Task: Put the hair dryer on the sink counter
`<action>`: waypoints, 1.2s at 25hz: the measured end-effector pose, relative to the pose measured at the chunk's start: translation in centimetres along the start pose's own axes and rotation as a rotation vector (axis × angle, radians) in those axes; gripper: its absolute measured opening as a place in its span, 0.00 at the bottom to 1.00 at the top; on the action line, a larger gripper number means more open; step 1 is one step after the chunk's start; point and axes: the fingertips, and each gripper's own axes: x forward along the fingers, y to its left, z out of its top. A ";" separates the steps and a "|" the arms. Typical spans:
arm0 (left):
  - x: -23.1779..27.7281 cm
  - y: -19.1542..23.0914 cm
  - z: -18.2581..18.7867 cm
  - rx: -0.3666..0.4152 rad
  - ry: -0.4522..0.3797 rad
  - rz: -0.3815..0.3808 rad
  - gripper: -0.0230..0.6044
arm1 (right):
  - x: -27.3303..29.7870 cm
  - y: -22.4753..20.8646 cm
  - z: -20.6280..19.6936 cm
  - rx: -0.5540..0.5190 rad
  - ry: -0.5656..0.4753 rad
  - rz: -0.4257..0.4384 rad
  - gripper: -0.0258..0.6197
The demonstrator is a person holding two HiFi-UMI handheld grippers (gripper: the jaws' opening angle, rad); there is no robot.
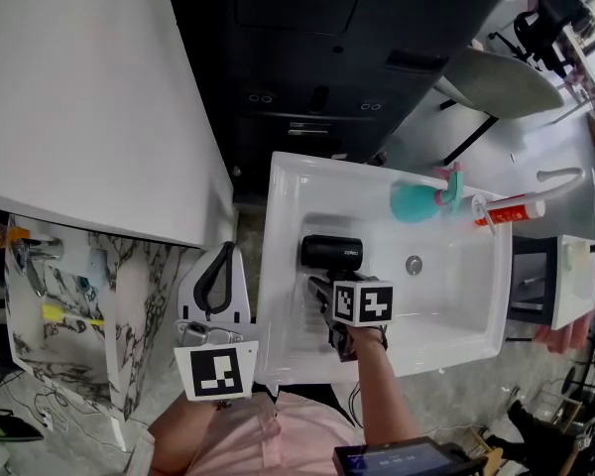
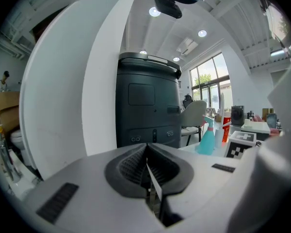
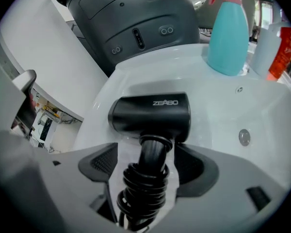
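Note:
A black hair dryer lies in the white sink, barrel crosswise, handle pointing toward me with its cord wound round it. My right gripper is tipped steeply down over it and is open. In the right gripper view the dryer rests on the sink's white surface. Its corded handle stands between the two pads of the right gripper, with a gap on each side. My left gripper hovers left of the sink, shut and empty; its pads meet.
A teal spray bottle and a red-and-white tube stand on the sink's far rim. The drain is right of the dryer. A dark grey machine stands behind the sink, a white curved partition to the left.

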 end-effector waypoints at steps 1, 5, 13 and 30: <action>-0.1 0.0 0.1 0.001 -0.003 -0.002 0.05 | -0.3 0.1 0.1 0.000 -0.007 0.001 0.62; -0.3 -0.4 1.1 0.002 -0.030 -0.014 0.05 | -2.0 0.5 0.9 -0.007 -0.061 0.002 0.62; -1.8 -2.4 5.8 -0.031 -0.118 -0.083 0.05 | -9.9 3.6 5.1 -0.052 -0.310 0.026 0.61; -7.5 -6.3 19.7 0.050 -0.414 -0.202 0.05 | -33.6 11.5 10.2 -0.255 -1.129 -0.109 0.04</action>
